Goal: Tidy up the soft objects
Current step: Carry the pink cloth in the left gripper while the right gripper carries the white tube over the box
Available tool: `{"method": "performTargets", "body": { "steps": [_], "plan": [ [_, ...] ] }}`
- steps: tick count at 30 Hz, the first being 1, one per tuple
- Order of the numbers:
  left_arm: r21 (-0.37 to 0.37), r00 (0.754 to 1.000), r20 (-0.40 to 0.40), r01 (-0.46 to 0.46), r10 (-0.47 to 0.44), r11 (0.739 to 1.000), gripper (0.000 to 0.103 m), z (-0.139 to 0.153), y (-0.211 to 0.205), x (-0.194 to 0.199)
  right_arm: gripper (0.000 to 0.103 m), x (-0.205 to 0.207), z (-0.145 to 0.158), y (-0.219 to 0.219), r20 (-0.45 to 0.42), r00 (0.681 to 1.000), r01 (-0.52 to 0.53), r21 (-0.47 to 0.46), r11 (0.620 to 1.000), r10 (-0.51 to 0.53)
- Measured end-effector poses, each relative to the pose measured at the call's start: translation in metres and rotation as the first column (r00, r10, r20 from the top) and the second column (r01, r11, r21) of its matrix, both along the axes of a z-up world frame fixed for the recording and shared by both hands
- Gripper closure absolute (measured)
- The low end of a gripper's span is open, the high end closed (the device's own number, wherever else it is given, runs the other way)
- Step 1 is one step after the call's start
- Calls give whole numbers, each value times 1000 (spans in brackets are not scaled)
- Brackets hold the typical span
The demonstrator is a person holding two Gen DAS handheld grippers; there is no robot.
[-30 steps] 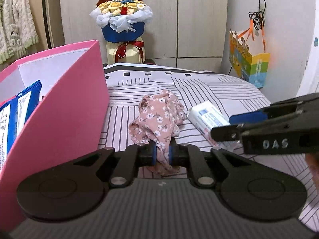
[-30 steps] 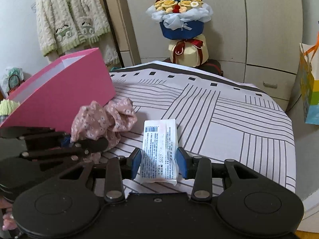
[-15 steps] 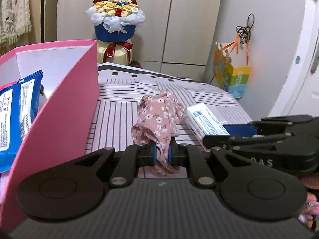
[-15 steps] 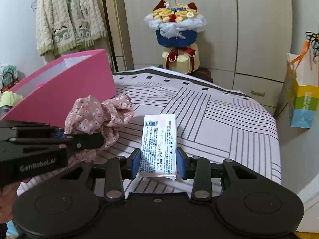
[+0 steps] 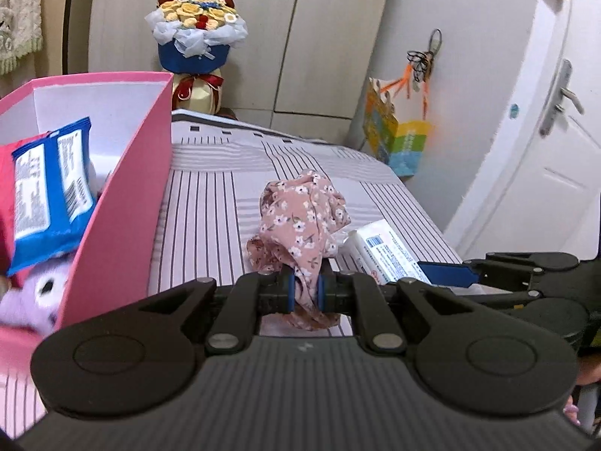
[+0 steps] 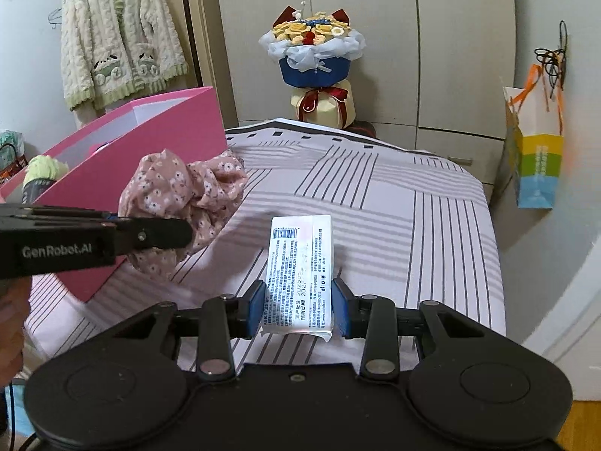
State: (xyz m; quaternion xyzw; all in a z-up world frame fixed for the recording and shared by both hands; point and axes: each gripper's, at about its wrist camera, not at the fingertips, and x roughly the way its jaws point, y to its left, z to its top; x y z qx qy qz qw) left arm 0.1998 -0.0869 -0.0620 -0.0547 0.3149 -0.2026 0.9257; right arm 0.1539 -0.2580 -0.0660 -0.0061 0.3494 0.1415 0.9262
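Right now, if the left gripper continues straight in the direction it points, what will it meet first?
Probably the striped bed cover. The left gripper, shut on the floral cloth, aims downward past the pink box, which stands to its left. Depth is uncertain.

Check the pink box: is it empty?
Not empty. The pink box is open on top, and a blue packet and a purple plush toy sit inside.

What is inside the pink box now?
Inside the pink box lie a blue packet, a purple plush toy under it and something red at the edge; the bottom is hidden.
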Motion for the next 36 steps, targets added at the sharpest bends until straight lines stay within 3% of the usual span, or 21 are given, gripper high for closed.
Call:
{"method": "performTargets", "body": {
  "steps": [6, 11, 21, 31, 36],
  "plan": [
    [23, 998, -8, 64, -64, 998, 93, 11, 15, -37, 61, -39, 6, -1, -29, 1000, -5, 1, 1000, 5],
    [-6, 989, -44, 139, -139, 990, 93, 17, 33, -59, 61, -66, 16, 6, -69, 997, -23, -22, 999, 21],
    [-28, 985, -91, 147, -149, 989, 93, 28, 68, -101, 61, -103, 41, 41, -95, 988, -124, 12, 992, 124],
    [-11, 986, -32, 163, -163, 987, 93, 71, 114, -129, 60, -113, 83, 84, -63, 964, -257, 28, 966, 259],
    [11, 992, 11, 128, -128, 992, 93, 91, 138, -128, 60, -105, 104, 109, -6, 951, -310, 19, 951, 310]
  ]
}}
